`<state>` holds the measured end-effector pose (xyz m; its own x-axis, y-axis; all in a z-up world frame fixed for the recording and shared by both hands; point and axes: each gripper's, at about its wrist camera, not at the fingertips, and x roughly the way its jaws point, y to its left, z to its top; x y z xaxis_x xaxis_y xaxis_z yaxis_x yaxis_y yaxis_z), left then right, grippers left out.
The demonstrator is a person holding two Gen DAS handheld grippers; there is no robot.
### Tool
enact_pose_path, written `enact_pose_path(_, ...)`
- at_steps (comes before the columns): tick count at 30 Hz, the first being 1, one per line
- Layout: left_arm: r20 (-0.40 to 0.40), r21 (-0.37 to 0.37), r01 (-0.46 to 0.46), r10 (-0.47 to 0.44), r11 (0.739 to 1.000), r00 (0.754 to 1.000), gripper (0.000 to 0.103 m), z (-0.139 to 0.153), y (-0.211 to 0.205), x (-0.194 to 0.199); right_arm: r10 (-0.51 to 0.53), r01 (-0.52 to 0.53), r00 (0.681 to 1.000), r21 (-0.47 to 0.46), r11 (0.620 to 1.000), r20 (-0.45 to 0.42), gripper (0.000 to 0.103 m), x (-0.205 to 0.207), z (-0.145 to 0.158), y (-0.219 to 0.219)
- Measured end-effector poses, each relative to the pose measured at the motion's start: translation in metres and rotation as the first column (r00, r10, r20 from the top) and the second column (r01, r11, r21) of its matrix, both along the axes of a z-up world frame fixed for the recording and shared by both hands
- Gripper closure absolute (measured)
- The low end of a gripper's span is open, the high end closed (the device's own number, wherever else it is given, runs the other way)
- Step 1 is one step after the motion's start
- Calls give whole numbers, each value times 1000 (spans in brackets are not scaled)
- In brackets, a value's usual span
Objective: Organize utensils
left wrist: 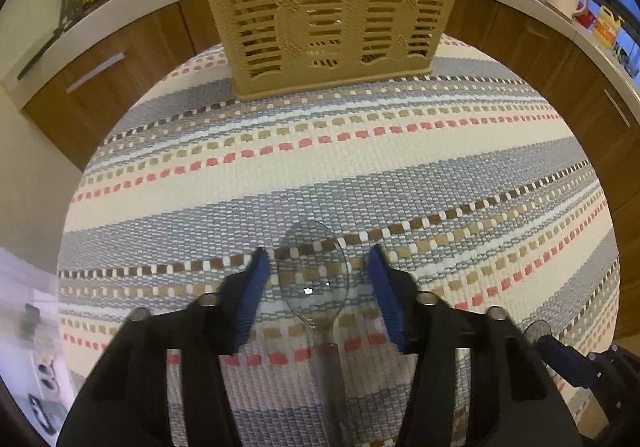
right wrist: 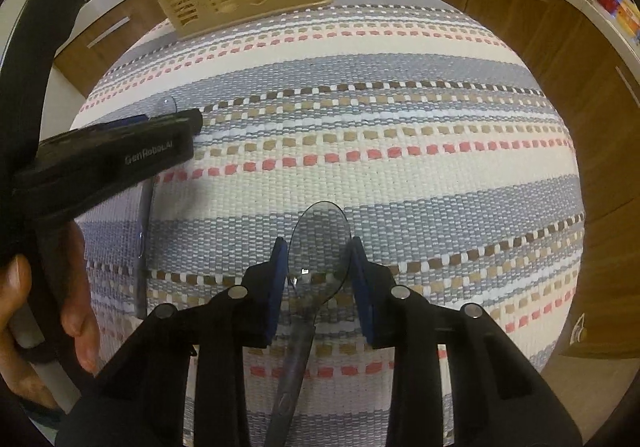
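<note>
The clear smoky plastic spoon (right wrist: 316, 267) lay bowl-forward between my right claw's (right wrist: 318, 247) blue pads, its long axis running straight back under the claw, handle toward me. The jaws stood partly open, flanking the bowl; I couldn't tell whether they yet pressed it. A second clear plastic spoon (left wrist: 312, 271) sat the same way inside my left claw (left wrist: 316, 255), whose jaws stood clear of it. The tan slatted plastic basket (left wrist: 332, 7) waited well ahead, across the striped woven mat (left wrist: 360, 167).
</note>
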<state>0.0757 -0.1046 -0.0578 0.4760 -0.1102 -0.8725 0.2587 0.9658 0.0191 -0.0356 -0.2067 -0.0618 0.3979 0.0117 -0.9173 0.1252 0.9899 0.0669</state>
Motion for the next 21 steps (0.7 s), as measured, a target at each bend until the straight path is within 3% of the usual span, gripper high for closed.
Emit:
enact_pose_path(1,-5,-3,-10,10,1000,1000,72,0,1,0,4,-4,1000,6,1000,3,75,0,0,-1)
enact_pose_path(4,-4,-42,-18,18,999,1000,72,2,6,-2,21,-21,1000,14,1000,5,75,1,1,-5)
enact_pose_path(7,-5,-128,-33,33,991,999,72,3,16,-4,29,-30,999,47,998,26,75,-3,3,-13)
enact_pose_path(10,7,-279,-29,32,960,999,72,10,31,-10,41,-47,996,78,996,74,75,-7,9,-19)
enact_pose_path(17,122,-416,-30,89,909,988,72,38,58,-24,43,-68,972,100,993,229,75,-10,41,-28)
enact_pose_path(21,214,-430,-18,121,903,969,72,64,66,-31,39,-70,949,89,994,312,75,-9,57,-28)
